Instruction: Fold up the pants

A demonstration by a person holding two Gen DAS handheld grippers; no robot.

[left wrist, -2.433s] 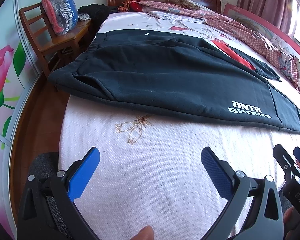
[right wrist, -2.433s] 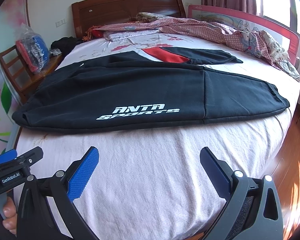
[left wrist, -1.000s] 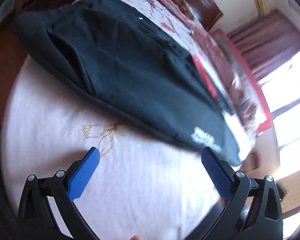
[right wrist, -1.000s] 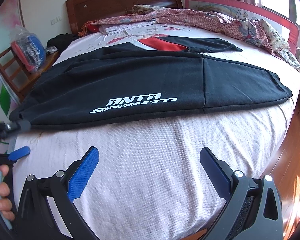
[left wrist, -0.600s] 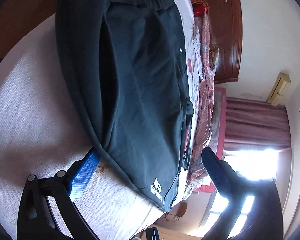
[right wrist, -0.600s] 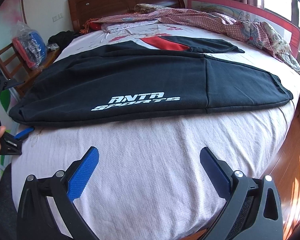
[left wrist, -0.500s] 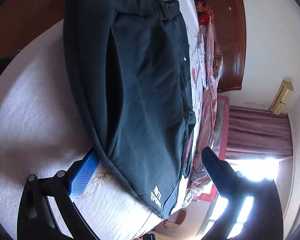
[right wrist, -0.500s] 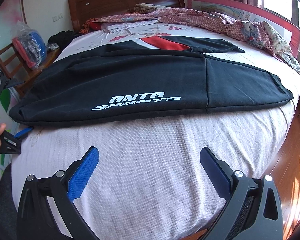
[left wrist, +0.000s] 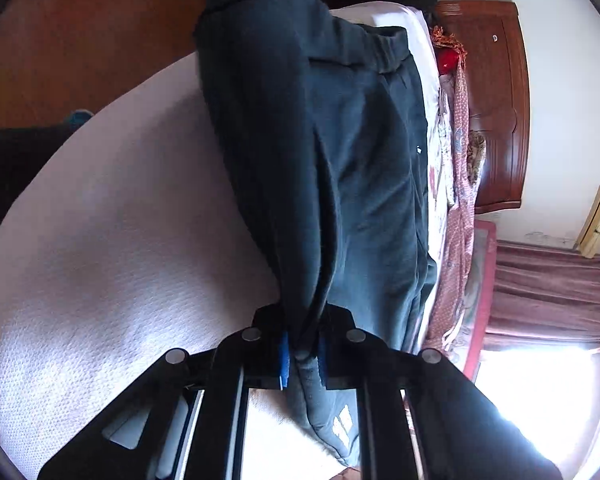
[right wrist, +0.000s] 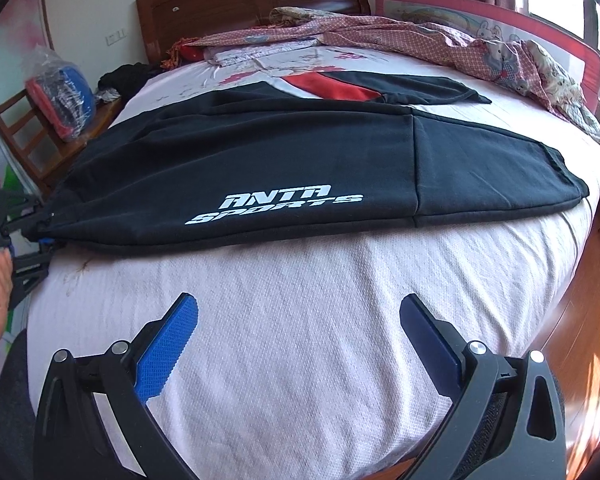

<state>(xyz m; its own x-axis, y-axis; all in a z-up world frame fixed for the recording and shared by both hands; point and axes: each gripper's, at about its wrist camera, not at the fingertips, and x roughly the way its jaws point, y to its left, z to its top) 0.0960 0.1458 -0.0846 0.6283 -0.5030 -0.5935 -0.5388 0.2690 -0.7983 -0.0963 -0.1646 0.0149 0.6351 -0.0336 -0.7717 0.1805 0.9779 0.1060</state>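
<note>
Where the bed [right wrist: 320, 360] meets its left edge, the left gripper [left wrist: 302, 354] is clamped on the waist end of the pants [right wrist: 300, 168], blue pads [left wrist: 285, 356] pressed against the dark fabric from both sides. Pants: black, white lettering, lying flat across the bed from left edge to right edge, cuff end close to the right edge. Right gripper [right wrist: 298, 340]: jaws spread wide, holding nothing, hovering over bare white cover at the near edge, apart from the pants. Second garment [right wrist: 372, 86], black and red, lies beyond the pants toward the headboard [right wrist: 252, 4]; its kind is hard to make out.
</note>
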